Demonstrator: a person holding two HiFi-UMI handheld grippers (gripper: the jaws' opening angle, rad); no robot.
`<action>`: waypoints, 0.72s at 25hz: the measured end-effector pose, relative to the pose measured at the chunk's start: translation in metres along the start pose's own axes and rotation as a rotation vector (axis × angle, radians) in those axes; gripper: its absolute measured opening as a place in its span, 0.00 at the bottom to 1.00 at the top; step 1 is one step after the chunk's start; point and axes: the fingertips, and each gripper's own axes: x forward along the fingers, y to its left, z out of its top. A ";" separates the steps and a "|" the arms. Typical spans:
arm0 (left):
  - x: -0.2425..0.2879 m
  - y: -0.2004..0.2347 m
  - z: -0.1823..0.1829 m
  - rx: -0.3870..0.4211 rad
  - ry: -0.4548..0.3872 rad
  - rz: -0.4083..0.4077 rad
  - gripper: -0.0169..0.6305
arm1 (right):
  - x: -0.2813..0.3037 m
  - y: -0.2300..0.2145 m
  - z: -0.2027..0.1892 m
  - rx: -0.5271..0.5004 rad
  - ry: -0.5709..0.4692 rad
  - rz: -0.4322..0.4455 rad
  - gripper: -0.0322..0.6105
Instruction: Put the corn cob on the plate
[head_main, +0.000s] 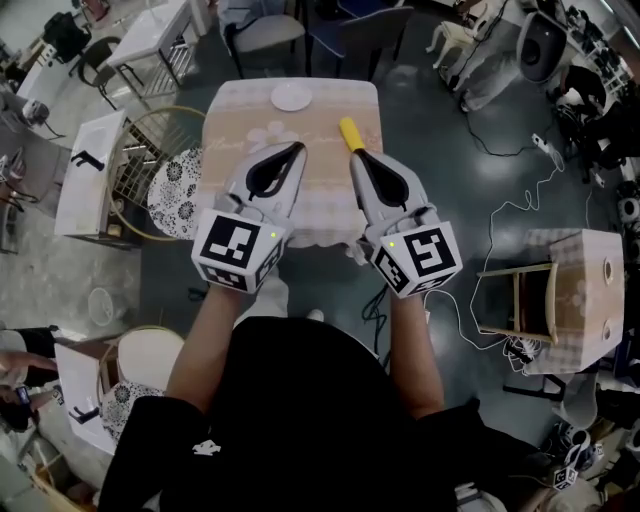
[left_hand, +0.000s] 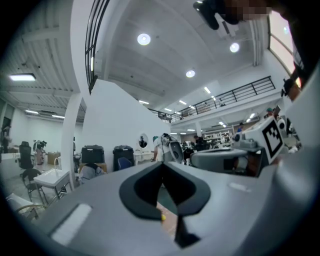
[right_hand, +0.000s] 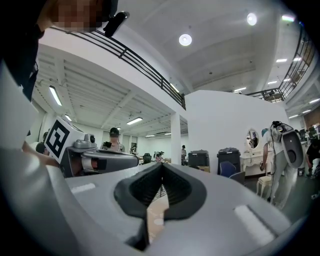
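Left gripper, right gripper: both clenched, empty, level over table, likely pre-reach pose. Corn far right, just past right gripper. Plate far centre, apart from corn.

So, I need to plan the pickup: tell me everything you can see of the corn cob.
The corn cob is short, plain yellow, too small to show kernels. It lies flat and slanted on the pale tablecloth, right of the middle, apart from the white plate at the far edge. Nothing grips it. The shut right claw points at its near end; whether they touch is unclear.
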 end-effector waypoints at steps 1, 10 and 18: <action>0.004 0.002 0.000 0.001 0.001 -0.002 0.03 | 0.003 -0.004 0.000 -0.002 0.002 -0.005 0.05; 0.036 0.038 -0.005 0.019 0.017 -0.015 0.03 | 0.048 -0.025 -0.005 0.008 0.009 -0.021 0.05; 0.063 0.083 -0.011 -0.007 0.028 -0.031 0.03 | 0.096 -0.041 -0.012 0.015 0.032 -0.039 0.05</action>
